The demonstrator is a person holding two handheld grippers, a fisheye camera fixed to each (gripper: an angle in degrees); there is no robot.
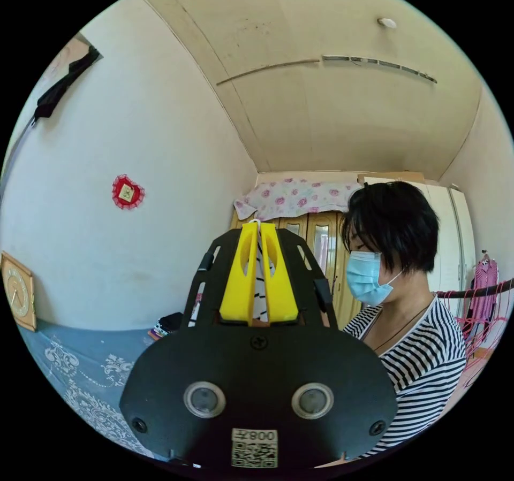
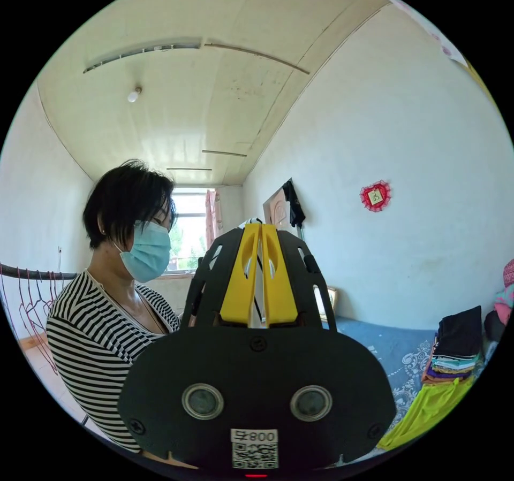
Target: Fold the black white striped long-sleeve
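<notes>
Left gripper (image 1: 261, 229): raised toward the ceiling, yellow jaws nearly together and clamped on a thin strip of black-and-white striped cloth, seemingly the long-sleeve (image 1: 260, 288), running up between them. In the left gripper view also, to the left, a wall with a red heart ornament (image 1: 127, 192), a clock (image 1: 17, 292) leaning low against it, and below that a blue patterned bed (image 1: 75, 363). To the right, a person (image 1: 407, 310) in a striped top, facing the gripper, with a wardrobe (image 1: 321, 245) behind.

Right gripper (image 2: 261, 228): raised likewise, jaws close and pinching a strip of the same striped cloth (image 2: 258, 283), white with thin black marks. In the right gripper view, the person at the left, a window (image 2: 184, 224) far behind; at the right, on the blue bed, a stack of folded clothes (image 2: 455, 350) and a yellow-green garment (image 2: 428, 409) spread beside it.

Probably the step of lifting and shaking out: garment held up by two points, most of its body hanging below, out of sight. Not possible to tell which part each gripper holds, shoulder or hem.

Next move, as a judgement: to keep both grips firm, stretch the cloth flat between them, then lower it evenly onto a bare part of the bed, away from the stack, so the sleeves lie open for folding inward.
</notes>
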